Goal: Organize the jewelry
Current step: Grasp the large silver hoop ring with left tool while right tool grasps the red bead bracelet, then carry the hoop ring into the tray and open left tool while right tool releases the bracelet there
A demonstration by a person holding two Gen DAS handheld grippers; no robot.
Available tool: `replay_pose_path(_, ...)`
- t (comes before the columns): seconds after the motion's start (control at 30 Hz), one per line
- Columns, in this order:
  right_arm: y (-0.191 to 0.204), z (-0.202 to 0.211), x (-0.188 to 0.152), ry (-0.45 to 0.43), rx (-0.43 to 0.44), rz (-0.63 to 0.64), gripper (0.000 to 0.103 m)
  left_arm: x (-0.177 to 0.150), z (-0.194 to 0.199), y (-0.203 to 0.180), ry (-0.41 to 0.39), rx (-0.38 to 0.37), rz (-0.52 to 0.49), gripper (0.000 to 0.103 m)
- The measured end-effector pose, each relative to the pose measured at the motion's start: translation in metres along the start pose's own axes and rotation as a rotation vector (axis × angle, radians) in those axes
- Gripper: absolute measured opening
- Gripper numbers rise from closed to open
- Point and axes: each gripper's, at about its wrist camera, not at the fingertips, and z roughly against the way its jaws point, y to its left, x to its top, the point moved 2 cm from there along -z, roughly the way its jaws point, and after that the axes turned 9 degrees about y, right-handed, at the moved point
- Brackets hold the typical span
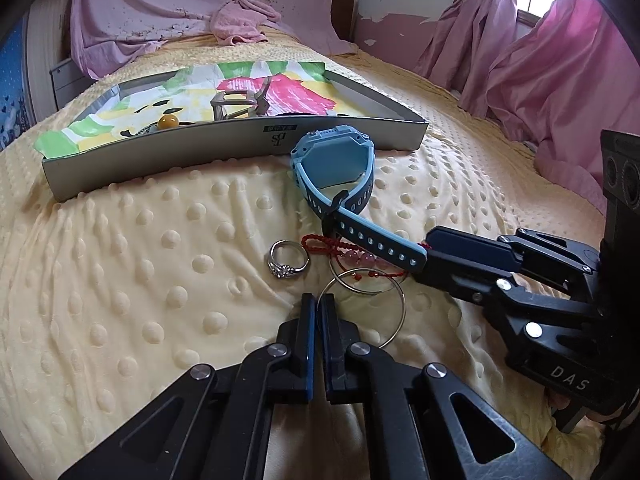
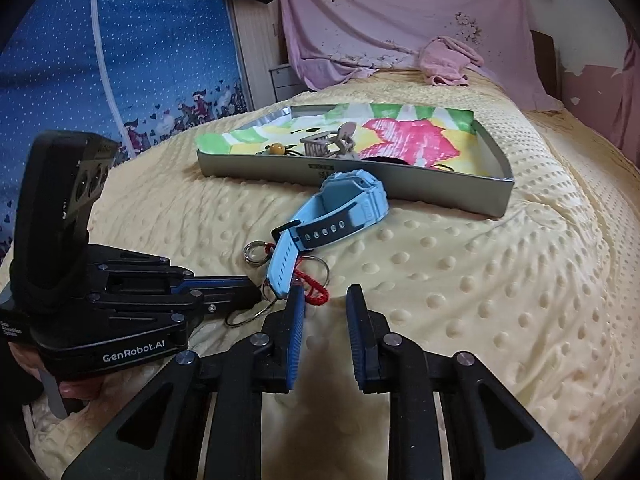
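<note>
Bangle [image 1: 362,308] lies on bedspread [image 1: 160,240]; left gripper [image 1: 318,300] clamped on its rim. Right gripper [image 2: 326,292], jaws apart, w/ watch [image 2: 340,204] strap end just beside one finger. Lift slowly toward box [image 1: 240,148].

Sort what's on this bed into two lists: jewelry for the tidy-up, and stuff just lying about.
For the job: blue watch, silver ring, red cord bracelet, large hoop, grey tray.

Lying about: pink towel, pink curtains, yellow blanket.

Left gripper [image 1: 318,300] pinching wire hoop [image 1: 366,308]
</note>
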Motion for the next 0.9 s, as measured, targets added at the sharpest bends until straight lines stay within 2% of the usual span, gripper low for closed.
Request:
replay_pose_path(0.2,0.002,-0.006,0.003,0.014,0.011,0.008,0.019,0.000,0.000,0.000,0.002,0.007,-0.003,0.003)
replay_pose_path(0.23,0.002,-0.007,0.003,0.016,0.010,0.010,0.018,0.000,0.000,0.000,0.002,0.006,-0.004,0.003)
replay_pose_path(0.27,0.003,-0.007,0.003,0.014,0.012,0.013,0.012,0.001,0.001,0.000,0.003,0.005,-0.003,0.003)
replay_pose_path(0.33,0.003,-0.005,0.003,0.008,0.015,0.016,0.008,0.001,0.002,0.000,0.001,0.002,-0.001,0.003)
replay_pose_path(0.5,0.005,0.003,0.003,-0.005,0.022,0.019,0.007,-0.005,0.014,-0.002,-0.013,0.031,-0.017,0.003)
replay_pose_path(0.73,0.008,0.036,-0.001,-0.039,0.013,0.021,0.007,-0.008,0.043,0.004,-0.050,0.042,-0.006,0.003)
replay_pose_path(0.9,0.002,0.068,0.000,-0.109,0.015,-0.003,0.007,-0.001,0.069,0.001,-0.091,0.054,-0.025,0.003)
